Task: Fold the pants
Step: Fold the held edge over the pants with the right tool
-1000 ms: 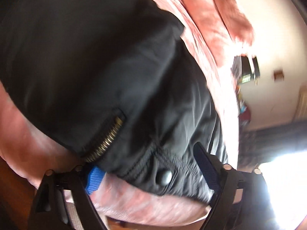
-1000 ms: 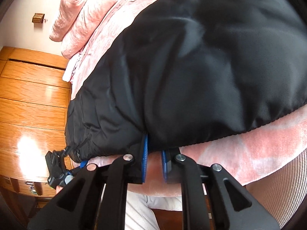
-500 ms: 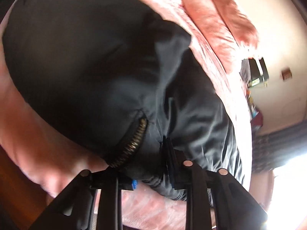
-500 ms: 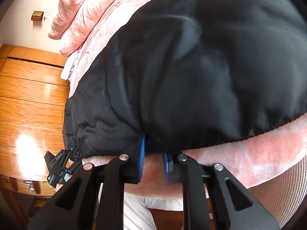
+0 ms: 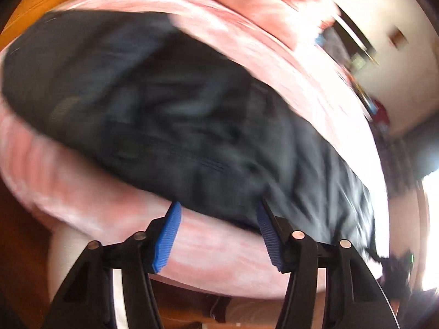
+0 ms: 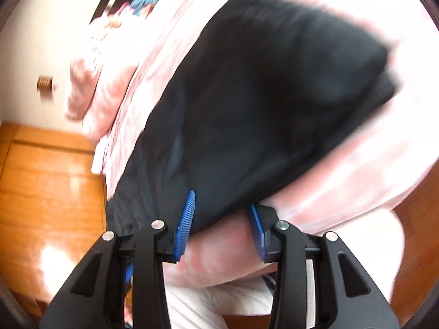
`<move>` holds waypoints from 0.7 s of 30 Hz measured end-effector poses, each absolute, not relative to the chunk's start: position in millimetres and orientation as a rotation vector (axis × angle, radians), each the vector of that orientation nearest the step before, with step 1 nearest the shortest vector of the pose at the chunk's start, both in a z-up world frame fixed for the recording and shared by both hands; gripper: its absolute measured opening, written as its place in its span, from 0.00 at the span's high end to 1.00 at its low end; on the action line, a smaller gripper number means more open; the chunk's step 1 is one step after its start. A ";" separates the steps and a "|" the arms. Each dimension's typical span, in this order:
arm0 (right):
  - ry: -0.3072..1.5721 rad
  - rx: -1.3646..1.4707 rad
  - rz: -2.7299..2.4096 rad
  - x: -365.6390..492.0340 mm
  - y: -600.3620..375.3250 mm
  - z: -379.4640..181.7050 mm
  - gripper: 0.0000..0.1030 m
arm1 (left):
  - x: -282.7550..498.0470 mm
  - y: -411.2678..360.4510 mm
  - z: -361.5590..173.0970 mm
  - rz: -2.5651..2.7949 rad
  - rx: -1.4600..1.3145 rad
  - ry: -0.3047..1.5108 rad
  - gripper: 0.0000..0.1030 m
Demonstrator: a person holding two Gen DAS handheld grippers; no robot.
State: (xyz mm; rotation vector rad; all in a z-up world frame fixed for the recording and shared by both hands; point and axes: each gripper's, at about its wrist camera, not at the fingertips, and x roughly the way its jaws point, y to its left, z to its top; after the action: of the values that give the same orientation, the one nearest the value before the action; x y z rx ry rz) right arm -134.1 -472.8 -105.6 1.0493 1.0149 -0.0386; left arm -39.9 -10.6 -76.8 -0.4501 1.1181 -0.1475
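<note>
The black pants (image 5: 170, 115) lie folded on a pink bed cover (image 5: 82, 181), reaching the near edge of the bed. In the right wrist view the pants (image 6: 260, 104) form a dark folded block. My left gripper (image 5: 218, 213) is open, its blue pads (image 5: 168, 235) just at the pants' near edge, holding nothing. My right gripper (image 6: 222, 213) is open too, its pads (image 6: 186, 219) at the near edge of the pants, empty. Both views are blurred by motion.
Pink pillows (image 6: 87, 93) lie at the head of the bed. A wooden floor (image 6: 46, 186) runs beside the bed. A white wall with a small brown fitting (image 6: 45, 83) stands behind. A bright window (image 5: 430, 219) is at the far right.
Both grippers were shut on the pants' near edge; now both have opened and let go. Both have pulled back a little from the bed.
</note>
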 end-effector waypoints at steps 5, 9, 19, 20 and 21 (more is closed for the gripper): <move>0.947 1.039 -0.142 -143.7 -512.2 -104.5 0.64 | -25.0 -57.3 -72.9 -0.226 -0.321 1.090 0.45; 0.934 1.048 -0.148 -140.4 -523.7 -114.0 0.72 | -5.2 -68.9 -92.2 -0.180 -0.261 1.141 0.45; 0.807 0.885 -0.060 -130.9 -535.2 -45.4 0.94 | 4.4 -77.6 -70.3 -0.249 -0.310 1.096 0.45; 0.788 0.869 -0.078 -133.0 -542.9 -36.7 0.94 | 4.8 -81.7 -68.8 -0.272 -0.317 1.091 0.45; 0.777 0.850 -0.109 -133.6 -548.9 -32.2 0.94 | 5.5 -87.3 -69.0 -0.288 -0.319 1.089 0.44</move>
State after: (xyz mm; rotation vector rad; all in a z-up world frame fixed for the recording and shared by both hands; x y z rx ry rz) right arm -133.6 -548.9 -32.2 0.8502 0.7767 -0.1088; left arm 5.5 -87.3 -69.0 -0.3190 1.0886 -0.2876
